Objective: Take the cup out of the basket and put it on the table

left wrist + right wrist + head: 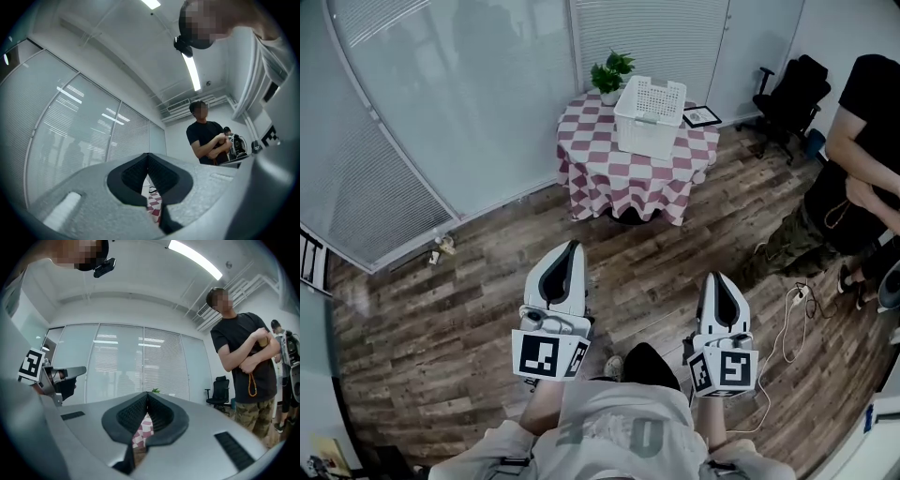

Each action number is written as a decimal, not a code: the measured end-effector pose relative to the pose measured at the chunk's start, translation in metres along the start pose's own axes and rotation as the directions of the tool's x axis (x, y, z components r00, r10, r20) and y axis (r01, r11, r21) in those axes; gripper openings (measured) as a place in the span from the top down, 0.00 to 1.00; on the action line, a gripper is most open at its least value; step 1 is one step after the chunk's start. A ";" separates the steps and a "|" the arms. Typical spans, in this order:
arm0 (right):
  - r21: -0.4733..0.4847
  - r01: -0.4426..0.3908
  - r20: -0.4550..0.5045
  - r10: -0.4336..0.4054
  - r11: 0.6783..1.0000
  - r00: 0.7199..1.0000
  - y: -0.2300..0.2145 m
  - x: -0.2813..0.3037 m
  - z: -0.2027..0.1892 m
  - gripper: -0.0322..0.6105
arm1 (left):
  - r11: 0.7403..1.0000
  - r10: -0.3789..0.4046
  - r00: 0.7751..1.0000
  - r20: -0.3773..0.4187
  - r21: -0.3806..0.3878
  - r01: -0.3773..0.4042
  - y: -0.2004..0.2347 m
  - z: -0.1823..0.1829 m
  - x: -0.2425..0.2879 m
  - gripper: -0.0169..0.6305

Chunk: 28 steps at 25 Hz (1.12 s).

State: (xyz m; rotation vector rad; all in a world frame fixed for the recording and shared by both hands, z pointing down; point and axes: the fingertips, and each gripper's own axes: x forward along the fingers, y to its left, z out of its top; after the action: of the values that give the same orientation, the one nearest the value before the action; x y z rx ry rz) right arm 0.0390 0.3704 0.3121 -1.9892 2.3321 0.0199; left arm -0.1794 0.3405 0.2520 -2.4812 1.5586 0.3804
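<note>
The left hand-held gripper (573,246) and right hand-held gripper (715,277) are hovering closed, empty (basket (650,117) sitting on the surface (600,169), upper centre).

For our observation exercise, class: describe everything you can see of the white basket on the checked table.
The basket is white, plastic-looking and rectangular. Its walls are pierced by rows of small holes, and there is a small green mark on its near wall. It stands upright on the round table, on a red-and-white checked cloth, with a potted plant close beside it. Its contents cannot be seen.
</note>
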 end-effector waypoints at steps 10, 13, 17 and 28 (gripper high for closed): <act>0.008 0.029 0.025 -0.029 1.000 0.999 -0.063 0.130 -0.011 0.93 | 1.000 -0.030 0.999 -0.010 0.005 0.030 0.024 -0.050 0.130 0.97; 0.013 0.037 0.028 -0.037 0.999 0.999 -0.090 0.177 -0.007 0.93 | 1.000 -0.029 0.999 -0.017 -0.003 0.029 0.031 -0.064 0.184 0.97; 0.005 0.042 0.026 -0.043 0.999 0.999 -0.123 0.239 -0.002 0.93 | 0.999 -0.033 0.999 -0.022 -0.005 0.033 0.037 -0.080 0.252 0.97; 0.022 0.007 0.004 -0.008 1.000 1.000 -0.173 0.355 -0.025 0.93 | 0.999 -0.038 0.998 -0.050 -0.004 0.038 0.054 -0.131 0.373 0.97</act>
State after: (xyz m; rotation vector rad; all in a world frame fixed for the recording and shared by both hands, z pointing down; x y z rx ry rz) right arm 0.1535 -0.0082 0.3200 -1.9856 2.3118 -0.0017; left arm -0.0579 -0.0398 0.2590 -2.5376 1.5275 0.3179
